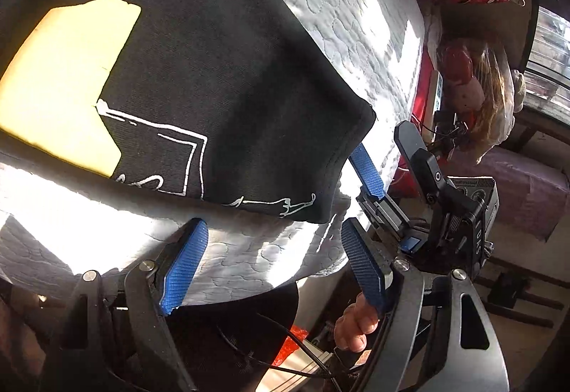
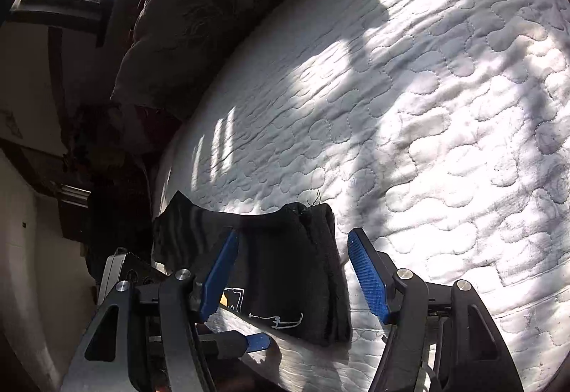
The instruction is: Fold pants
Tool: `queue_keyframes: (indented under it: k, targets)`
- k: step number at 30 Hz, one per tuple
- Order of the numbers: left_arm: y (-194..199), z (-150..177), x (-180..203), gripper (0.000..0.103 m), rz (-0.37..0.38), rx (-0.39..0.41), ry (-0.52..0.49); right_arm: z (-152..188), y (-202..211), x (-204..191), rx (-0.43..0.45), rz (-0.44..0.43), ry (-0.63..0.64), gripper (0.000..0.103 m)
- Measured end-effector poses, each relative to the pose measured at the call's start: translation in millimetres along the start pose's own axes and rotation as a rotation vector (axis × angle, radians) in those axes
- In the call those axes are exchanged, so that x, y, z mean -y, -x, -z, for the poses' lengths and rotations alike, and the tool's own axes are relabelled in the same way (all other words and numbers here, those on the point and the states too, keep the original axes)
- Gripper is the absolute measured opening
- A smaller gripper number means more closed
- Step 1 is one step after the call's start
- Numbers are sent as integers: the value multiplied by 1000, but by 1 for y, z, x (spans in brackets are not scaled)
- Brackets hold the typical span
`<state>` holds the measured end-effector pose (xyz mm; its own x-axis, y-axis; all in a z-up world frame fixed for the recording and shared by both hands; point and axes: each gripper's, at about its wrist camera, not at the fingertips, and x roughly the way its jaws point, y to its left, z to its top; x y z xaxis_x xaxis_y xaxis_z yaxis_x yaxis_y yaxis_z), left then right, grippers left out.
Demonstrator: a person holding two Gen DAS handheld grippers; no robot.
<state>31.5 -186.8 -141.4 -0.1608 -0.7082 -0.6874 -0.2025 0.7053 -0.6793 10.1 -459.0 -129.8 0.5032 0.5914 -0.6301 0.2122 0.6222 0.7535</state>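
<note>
The black knit pants (image 1: 221,82), with a yellow patch and thin white line drawings, lie folded into a thick slab near the edge of the bed, on the white quilted mattress cover (image 2: 409,114) with its puffy, cloud-shaped stitching. My left claw (image 1: 274,267) hangs just off the pants' lower hem, its ribbed blue pads wide apart with only quilt between them. My right claw (image 2: 292,271) also stands apart at the pants' stacked fold edge, gripping nothing. Harsh sun washes out the quilt in places; the brown pillow (image 2: 185,10) behind is dim and cut off.
</note>
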Motion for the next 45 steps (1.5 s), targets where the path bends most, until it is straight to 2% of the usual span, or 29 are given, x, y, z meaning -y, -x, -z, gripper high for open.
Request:
queue_keyframes:
  k: [3, 8, 9, 11, 12, 13, 21, 26, 28, 29, 30, 32, 34, 35, 39, 45]
  targets:
    - [1, 0, -6, 77, 11, -3, 16, -8, -6, 4, -29, -9, -7, 65]
    - [5, 0, -12, 77, 30, -2, 32, -22, -24, -4, -121, 27, 62, 62]
    - [5, -1, -12, 77, 34, -1, 36, -24, -25, -6, -144, 22, 74, 59]
    - [4, -1, -12, 77, 38, 3, 43, -27, -26, -5, -193, 38, 102, 43]
    - [4, -1, -12, 77, 39, 5, 46, -29, -26, -3, -214, 52, 114, 29]
    - [4, -1, -13, 77, 40, 8, 48, -29, -26, 0, -231, 48, 113, 24]
    - [9, -6, -9, 77, 39, 39, 46, -32, -25, -3, -233, -12, 112, 22]
    - [7, -8, -5, 77, 34, 53, 34, -31, -28, 0, -251, -6, 100, 25]
    - [10, -10, 0, 64, 46, 70, 13, -31, -28, 3, -255, -10, 84, 26]
    - [12, -13, 4, 48, 39, 80, -8, -31, -28, 5, -254, -9, 77, 26]
    - [15, -16, 3, 41, 39, 82, -19, -30, -28, 7, -246, -7, 68, 25]
    - [14, -23, -8, 31, 65, 67, 23, -31, -24, 14, -234, -18, 43, 24]
    - [9, -25, -19, 27, 81, 41, 64, -31, -25, 19, -228, -28, 17, 22]
    - [7, -24, -22, 19, 76, 38, 67, -31, -25, 20, -224, -23, 12, 20]
    - [7, -23, -20, 13, 74, 17, 70, -31, -20, 16, -205, -12, 12, 21]
    - [12, -13, -13, 12, 106, -17, 68, -26, -11, -7, -185, -19, 22, 19]
